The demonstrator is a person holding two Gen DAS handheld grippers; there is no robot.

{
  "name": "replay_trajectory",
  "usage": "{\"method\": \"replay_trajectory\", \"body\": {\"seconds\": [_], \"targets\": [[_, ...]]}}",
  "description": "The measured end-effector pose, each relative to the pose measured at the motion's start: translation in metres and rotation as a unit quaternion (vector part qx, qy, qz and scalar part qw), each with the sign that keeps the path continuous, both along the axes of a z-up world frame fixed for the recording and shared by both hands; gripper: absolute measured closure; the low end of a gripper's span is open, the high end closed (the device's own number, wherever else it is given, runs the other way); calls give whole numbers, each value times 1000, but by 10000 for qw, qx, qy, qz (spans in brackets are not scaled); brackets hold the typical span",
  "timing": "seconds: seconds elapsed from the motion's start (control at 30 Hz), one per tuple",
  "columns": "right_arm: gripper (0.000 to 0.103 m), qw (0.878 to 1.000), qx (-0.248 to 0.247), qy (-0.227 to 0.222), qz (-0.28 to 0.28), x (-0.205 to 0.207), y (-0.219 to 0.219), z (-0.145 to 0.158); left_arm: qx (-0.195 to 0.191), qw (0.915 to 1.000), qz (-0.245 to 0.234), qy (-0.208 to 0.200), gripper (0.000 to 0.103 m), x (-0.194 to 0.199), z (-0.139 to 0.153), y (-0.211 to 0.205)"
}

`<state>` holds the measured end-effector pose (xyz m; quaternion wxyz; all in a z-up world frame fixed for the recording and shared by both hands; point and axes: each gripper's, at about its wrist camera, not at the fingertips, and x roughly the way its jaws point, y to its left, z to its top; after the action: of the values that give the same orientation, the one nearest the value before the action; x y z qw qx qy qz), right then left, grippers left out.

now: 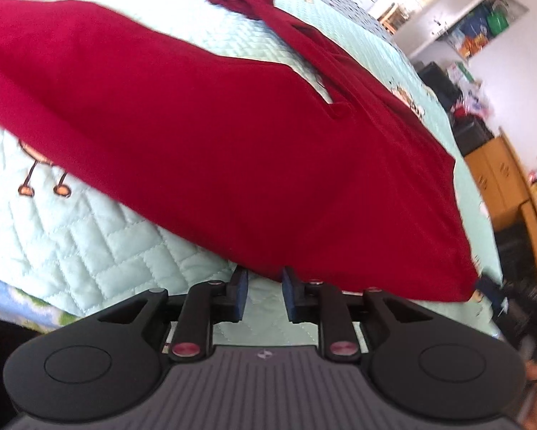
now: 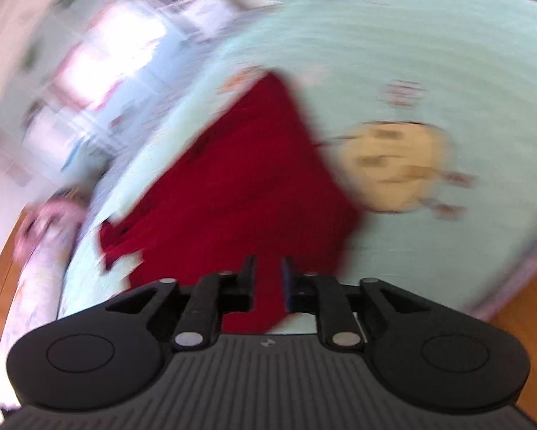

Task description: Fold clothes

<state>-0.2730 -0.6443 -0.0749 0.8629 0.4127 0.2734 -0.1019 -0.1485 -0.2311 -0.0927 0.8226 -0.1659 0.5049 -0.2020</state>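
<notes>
Red garment lies spread on the quilted bed; left tongs gape narrowly at its hem; right view blurred, right tongs narrow, cloth between, grip unclear.

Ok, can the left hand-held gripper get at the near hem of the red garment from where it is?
Probably yes. The left hand-held gripper is open, its fingertips at the red garment's near edge on the quilted bedspread, with nothing in between.
</notes>
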Motion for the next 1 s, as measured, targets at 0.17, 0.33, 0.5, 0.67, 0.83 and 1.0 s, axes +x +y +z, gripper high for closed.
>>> {"method": "replay_trajectory", "body": {"seconds": [0.17,0.33,0.5,0.67,0.83,1.0], "targets": [[64,9964,107,213,813,31,21,-18,237,9996,-128,-125,72,0,1,-11],[77,9962,-9,600,624,8,15,-26,451,9981,-337,-242,62,0,3,-22],[60,9964,-360,422,643,4,33,4,537,9971,-455,-283,55,0,3,-26],[56,9937,15,78,1119,41,57,-5,622,9959,-573,-324,53,1,3,-30],[55,9923,373,301,1146,36,67,-30,573,9958,-628,-327,52,2,2,-31],[53,9913,249,283,1263,25,76,-10,471,9962,-657,-314,45,4,1,-31]]}}
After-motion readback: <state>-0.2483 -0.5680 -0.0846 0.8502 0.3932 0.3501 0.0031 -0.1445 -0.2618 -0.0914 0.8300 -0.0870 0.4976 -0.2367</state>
